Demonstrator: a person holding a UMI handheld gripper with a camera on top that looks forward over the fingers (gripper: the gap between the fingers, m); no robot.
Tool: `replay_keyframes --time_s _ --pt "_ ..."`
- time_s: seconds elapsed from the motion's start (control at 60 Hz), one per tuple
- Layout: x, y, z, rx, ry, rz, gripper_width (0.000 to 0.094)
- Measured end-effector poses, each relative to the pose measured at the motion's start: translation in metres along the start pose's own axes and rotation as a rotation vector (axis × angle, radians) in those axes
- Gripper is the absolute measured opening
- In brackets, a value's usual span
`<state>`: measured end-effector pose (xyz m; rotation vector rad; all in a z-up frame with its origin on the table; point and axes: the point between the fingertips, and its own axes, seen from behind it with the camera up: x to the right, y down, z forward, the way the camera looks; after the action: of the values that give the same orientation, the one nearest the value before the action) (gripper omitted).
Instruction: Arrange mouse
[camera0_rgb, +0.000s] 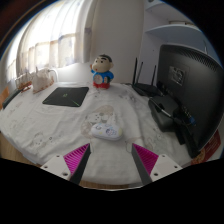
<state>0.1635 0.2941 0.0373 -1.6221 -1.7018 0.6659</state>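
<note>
A white mouse lies on the pale cloth-covered desk, a short way ahead of my fingers and slightly left of the midline. A dark mouse pad lies flat further back on the left. My gripper is open and empty; its two pink pads stand wide apart with bare cloth between them. The mouse is beyond the fingertips, not between them.
A cartoon figurine stands at the back of the desk. A black monitor and its stand fill the right side. Clutter sits by the window at the back left.
</note>
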Motion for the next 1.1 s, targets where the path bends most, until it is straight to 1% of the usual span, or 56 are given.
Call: replay_keyframes --time_s 0.2,0.35,0.4,0.633,0.983,1.033,1.1 --pt "0.007 0.003 0.049 0.020 -0.020 -0.007 0.0853" --pt "0.008 0.001 0.079 0.017 -0.040 -0.009 0.0852" --pt "0.007 -0.007 0.085 0.032 -0.058 0.003 0.0852" --pt "0.009 -0.025 0.110 0.031 -0.077 0.022 0.0852" --pt "0.016 -0.042 0.135 0.025 -0.073 0.059 0.0854" --pt "0.016 -0.043 0.137 0.024 -0.073 0.066 0.0842" --pt "0.015 -0.044 0.138 0.026 -0.077 0.065 0.0777"
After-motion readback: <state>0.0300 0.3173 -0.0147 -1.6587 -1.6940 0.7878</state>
